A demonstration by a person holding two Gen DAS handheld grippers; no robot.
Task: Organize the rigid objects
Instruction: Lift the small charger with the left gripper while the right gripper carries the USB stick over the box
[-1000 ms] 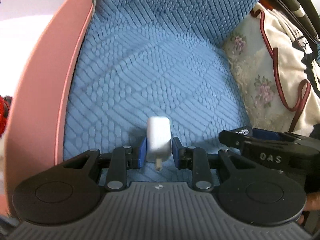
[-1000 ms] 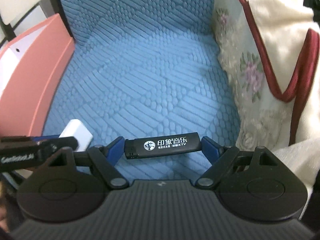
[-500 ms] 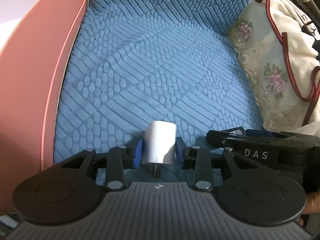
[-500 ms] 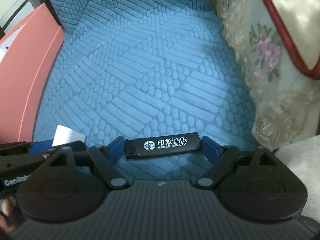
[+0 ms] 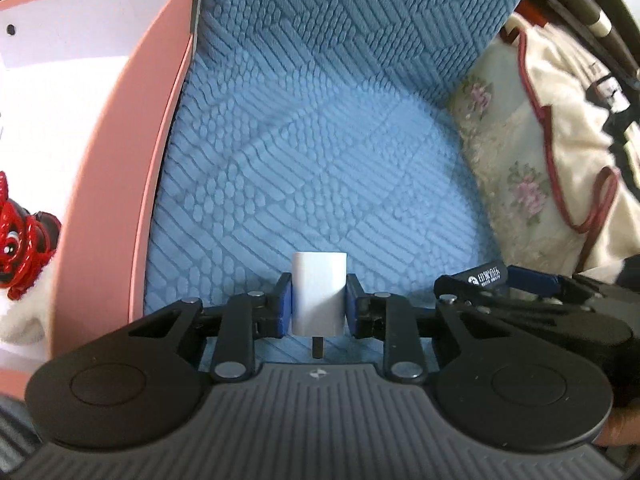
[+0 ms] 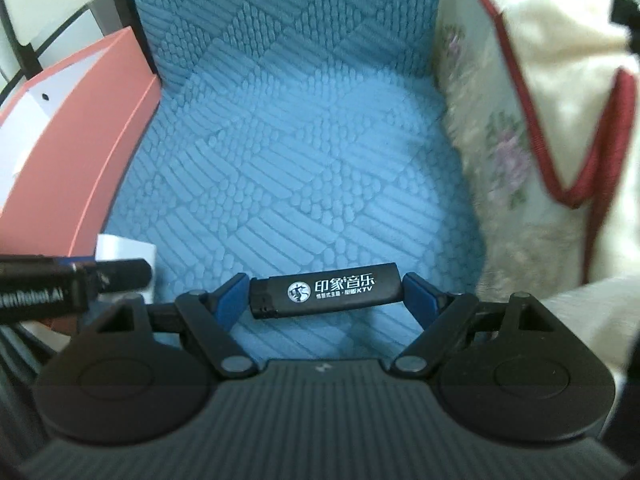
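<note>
Pinching a small white charger [image 5: 319, 295] by its flat sides, the left gripper [image 5: 319, 306] hangs over the blue cushion [image 5: 320, 160] while the right gripper [image 6: 326, 290] clamps a black lighter [image 6: 326, 290] endwise, both looking light, stiff, slippery.

My left gripper [image 5: 319, 307] and right gripper [image 6: 326, 293] share black ribbed bodies, round side discs, silver screws, blue finger pads [image 5: 283, 305] and white side lettering.
</note>
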